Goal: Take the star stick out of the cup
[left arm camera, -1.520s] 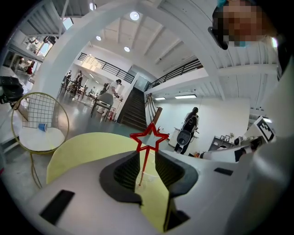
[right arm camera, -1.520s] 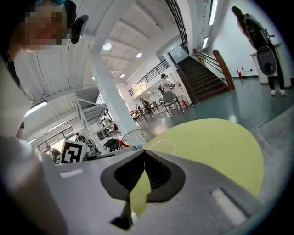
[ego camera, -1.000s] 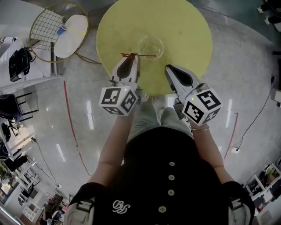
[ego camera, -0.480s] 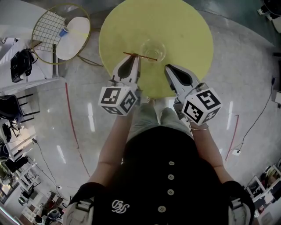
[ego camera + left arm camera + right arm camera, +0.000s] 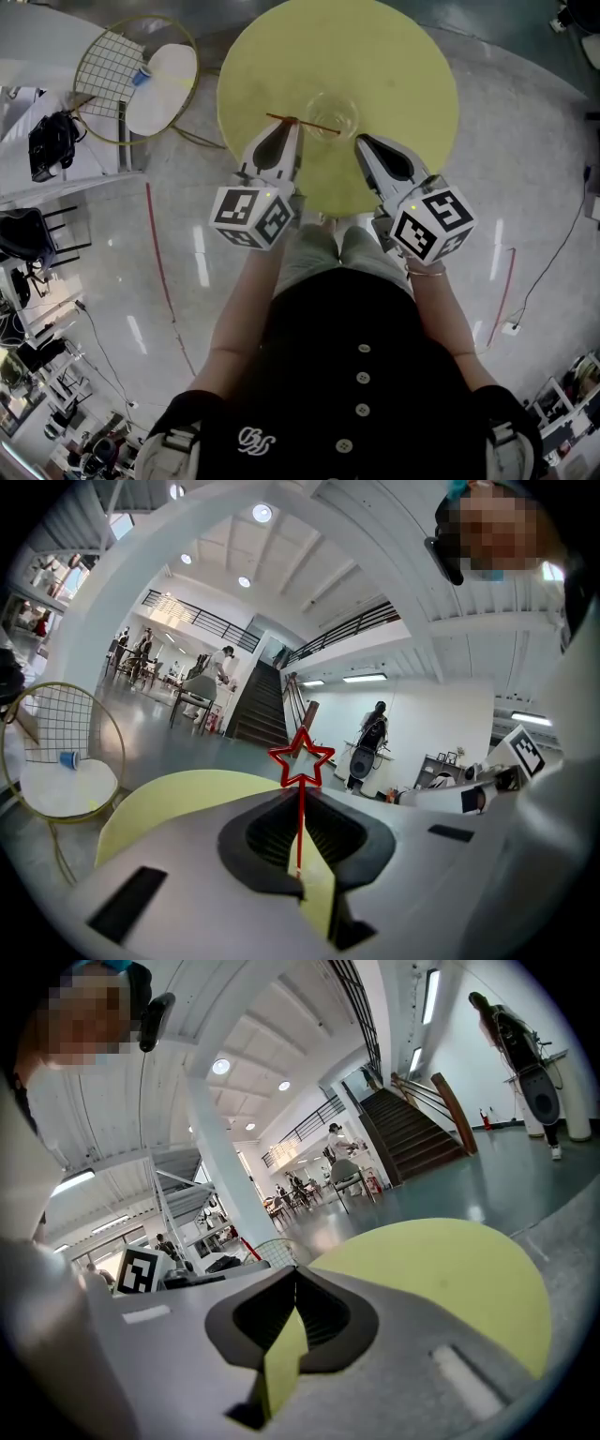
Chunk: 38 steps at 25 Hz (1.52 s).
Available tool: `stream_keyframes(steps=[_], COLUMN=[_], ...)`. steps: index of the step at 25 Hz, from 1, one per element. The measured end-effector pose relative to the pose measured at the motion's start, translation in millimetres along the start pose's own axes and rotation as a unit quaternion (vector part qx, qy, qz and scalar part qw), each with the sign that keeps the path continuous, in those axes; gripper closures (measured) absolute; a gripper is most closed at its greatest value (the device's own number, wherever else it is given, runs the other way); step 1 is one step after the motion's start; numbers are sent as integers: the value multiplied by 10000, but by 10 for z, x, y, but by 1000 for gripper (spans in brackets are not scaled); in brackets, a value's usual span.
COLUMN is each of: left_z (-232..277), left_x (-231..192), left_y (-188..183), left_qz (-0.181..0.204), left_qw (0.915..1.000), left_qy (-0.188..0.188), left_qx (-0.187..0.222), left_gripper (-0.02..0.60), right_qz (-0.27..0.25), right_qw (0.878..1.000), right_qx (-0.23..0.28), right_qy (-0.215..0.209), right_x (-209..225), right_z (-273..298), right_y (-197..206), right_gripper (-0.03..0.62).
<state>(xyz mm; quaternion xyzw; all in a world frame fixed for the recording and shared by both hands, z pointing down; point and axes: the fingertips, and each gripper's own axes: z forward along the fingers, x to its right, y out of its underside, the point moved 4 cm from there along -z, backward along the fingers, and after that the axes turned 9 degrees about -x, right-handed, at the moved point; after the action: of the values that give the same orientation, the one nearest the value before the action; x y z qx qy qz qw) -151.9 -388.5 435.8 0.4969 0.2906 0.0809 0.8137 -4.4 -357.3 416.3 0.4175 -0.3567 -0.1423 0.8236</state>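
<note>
Over yellow table (image 5: 394,66), left gripper (image 5: 292,125) fingers clamping star stick (image 5: 301,829), right gripper (image 5: 361,141) fingers closed, empty.

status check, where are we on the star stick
Left gripper shut on the star stick. Right gripper shut, empty, near the cup. Stick lies near flat, tail end over the cup. Nothing in the way.
</note>
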Motion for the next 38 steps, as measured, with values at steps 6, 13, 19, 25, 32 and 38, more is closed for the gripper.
stream_keyframes(steps=[6,13,19,25,32,38], left_z=[-8,-39,-54,-117,-227,-336], left_x=[-4,16,105,150,223,302], left_y=[-102,-272,-384,-536,-658,-814], left_qz=[118,325,493,568,719,974], left_qw=[9999,9993,9983,9972,9952,9917], left_qy=[79,159,251,333,397,471], left_qx=[29,131,204,355,533,699], left_gripper=[555,555,555,555,555,555], right_qz=[0,-75,-215,-356,-523,-706], right_qw=[9999,9995,9988,9979,9956,9934], right_qx=[141,280,425,518,771,885], right_qy=[69,123,136,123,139,206], right_x=[30,0,-14,-93,-167,-216], right_z=[29,42,19,-10,-125,-188], right_y=[-70,-178,-307,-429,-639,-781], right_gripper=[589,589,589,589,589,589])
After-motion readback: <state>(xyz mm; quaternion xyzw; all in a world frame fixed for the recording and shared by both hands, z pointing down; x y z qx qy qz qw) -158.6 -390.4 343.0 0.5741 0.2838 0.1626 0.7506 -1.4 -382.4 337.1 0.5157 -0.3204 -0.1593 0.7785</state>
